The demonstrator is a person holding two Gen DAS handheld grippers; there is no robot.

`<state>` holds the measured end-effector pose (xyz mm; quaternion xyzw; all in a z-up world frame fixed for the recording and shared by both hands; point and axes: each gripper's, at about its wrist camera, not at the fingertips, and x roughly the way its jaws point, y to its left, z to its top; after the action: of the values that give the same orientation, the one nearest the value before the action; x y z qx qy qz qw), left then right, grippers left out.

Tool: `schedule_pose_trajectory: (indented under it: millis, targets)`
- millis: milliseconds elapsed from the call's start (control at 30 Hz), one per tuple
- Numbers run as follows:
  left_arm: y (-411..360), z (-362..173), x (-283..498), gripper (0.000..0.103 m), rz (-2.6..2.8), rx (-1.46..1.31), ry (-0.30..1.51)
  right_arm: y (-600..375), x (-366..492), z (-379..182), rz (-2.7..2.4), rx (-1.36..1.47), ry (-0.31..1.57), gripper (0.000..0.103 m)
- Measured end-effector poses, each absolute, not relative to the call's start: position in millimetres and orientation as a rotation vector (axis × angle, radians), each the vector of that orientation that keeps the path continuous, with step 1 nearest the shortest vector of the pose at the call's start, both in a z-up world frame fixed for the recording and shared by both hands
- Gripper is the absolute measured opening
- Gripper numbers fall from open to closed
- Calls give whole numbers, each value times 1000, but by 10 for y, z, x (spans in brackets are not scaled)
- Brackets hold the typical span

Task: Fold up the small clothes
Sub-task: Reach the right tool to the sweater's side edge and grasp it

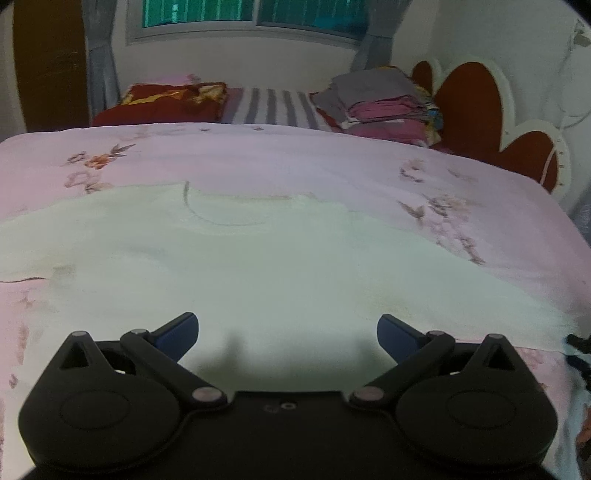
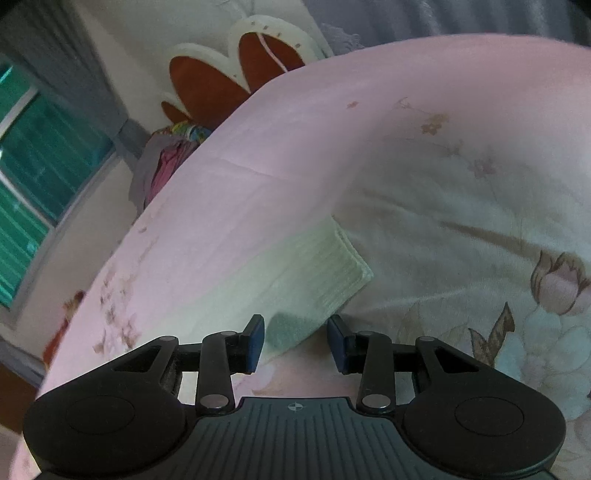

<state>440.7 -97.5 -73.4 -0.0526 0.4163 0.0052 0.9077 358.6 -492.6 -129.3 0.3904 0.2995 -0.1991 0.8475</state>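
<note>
A pale cream small garment [image 1: 236, 258] lies spread flat on the pink floral bedsheet [image 1: 295, 155], its curved neckline toward the far side. My left gripper [image 1: 288, 332] is open wide just above its near part, with nothing between the blue pads. In the right wrist view a ribbed cuff end of the garment [image 2: 325, 273] lies on the sheet. My right gripper [image 2: 295, 343] is open, its jaws on either side of the near corner of that cloth without closing on it.
A stack of folded clothes [image 1: 384, 103] and a red patterned pillow [image 1: 166, 99] sit at the far side of the bed. A red and white flower-shaped headboard [image 1: 480, 110] stands at the right. A window [image 1: 255, 14] is behind.
</note>
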Motion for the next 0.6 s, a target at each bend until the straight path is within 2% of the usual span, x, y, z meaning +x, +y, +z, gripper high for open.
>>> schedule_pose_trajectory:
  millis: [133, 200, 400, 600]
  targets:
    - [-923, -746, 4420, 103, 75, -75, 901, -5019, 3589, -1300, -438, 841, 596, 35]
    - [-860, -739, 4369, 103, 89, -63, 910, -5017, 3611, -1277, -451, 822, 604, 24]
    - [-537, -716, 4210, 103, 105, -64, 907, -4955, 3642, -1247, -464, 747, 628, 3]
    - [-211, -786, 4166, 103, 55, -75, 953, -4513, 3871, -996, -348, 690, 619, 3]
